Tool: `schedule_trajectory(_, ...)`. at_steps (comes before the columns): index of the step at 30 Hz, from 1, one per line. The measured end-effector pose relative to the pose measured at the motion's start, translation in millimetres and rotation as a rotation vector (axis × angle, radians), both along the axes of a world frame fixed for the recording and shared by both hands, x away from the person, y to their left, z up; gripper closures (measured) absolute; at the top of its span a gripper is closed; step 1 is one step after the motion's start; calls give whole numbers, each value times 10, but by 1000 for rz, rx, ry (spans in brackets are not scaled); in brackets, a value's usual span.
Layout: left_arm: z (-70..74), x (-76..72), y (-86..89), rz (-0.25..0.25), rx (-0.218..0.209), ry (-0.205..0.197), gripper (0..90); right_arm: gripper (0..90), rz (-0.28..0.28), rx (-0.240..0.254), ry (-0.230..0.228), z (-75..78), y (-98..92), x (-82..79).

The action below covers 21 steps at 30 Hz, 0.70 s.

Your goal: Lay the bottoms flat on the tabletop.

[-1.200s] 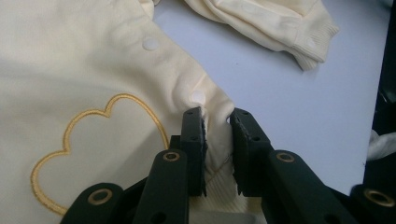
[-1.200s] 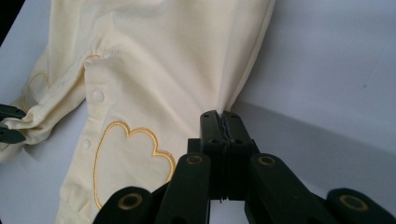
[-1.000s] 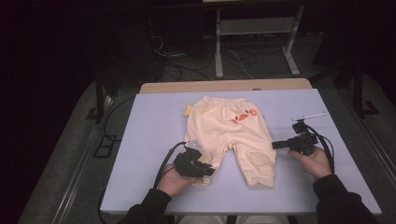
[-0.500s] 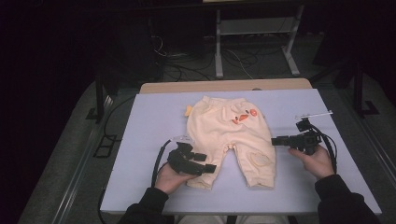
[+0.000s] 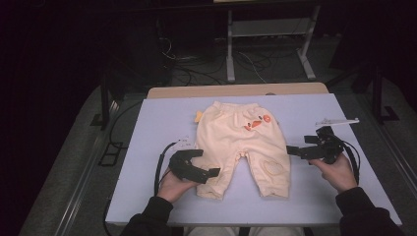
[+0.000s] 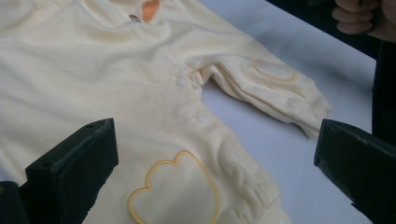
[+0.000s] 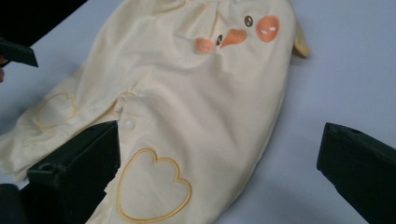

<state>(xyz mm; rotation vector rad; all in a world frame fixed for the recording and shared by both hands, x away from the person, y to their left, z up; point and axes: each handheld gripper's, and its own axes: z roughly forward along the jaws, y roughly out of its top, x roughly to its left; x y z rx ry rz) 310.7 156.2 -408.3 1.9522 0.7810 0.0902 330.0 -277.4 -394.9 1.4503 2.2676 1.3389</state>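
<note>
My left gripper [image 5: 209, 173] has its jaws spread wide; they have just been opening, and nothing is pinched between them. In the left gripper view the cloth lies under and between them, untouched as far as I can tell, with a heart patch [image 6: 175, 193] just below. My right gripper [image 5: 297, 150] is the same: jaws just opened to their widest, empty, aimed in at the other leg from just beside its outer edge.

The pants [image 5: 241, 147] lie flat on the desk [image 5: 157, 123], near the middle, waistband away from me and both legs toward me. They are pale yellow, with an orange face print [image 7: 233, 35] near the waist, a row of snaps [image 6: 181, 81] along the crotch, and a heart on each knee. The legs are spread slightly apart, and the cloth looks smooth, so I judge it was laid out this way to be folded or handled evenly from both sides.

My hands sit one at each leg for that reason: each gripper faces its own leg's hem, so a matched grab from left and right would lift the garment without twisting it.

A thin white strip [image 5: 337, 121] lies on the desk beyond my right hand [image 5: 337, 172], well apart from the pants.
</note>
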Motion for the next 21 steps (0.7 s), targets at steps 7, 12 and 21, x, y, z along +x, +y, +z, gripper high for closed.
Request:
schedule_trajectory(7, 29, -50, 198, 44, 3, -27, 0, 0, -8, 39, -33, 39, -32, -146)
schedule_trajectory(12, 29, -91, 298, 70, -1, -40, 0, 0, -7, 43, -58, 50, -19, -254)
schedule_trajectory(21, 69, -182, 430, 99, -18, -81, 0, 0, -7, 47, -93, 4, -19, -440)
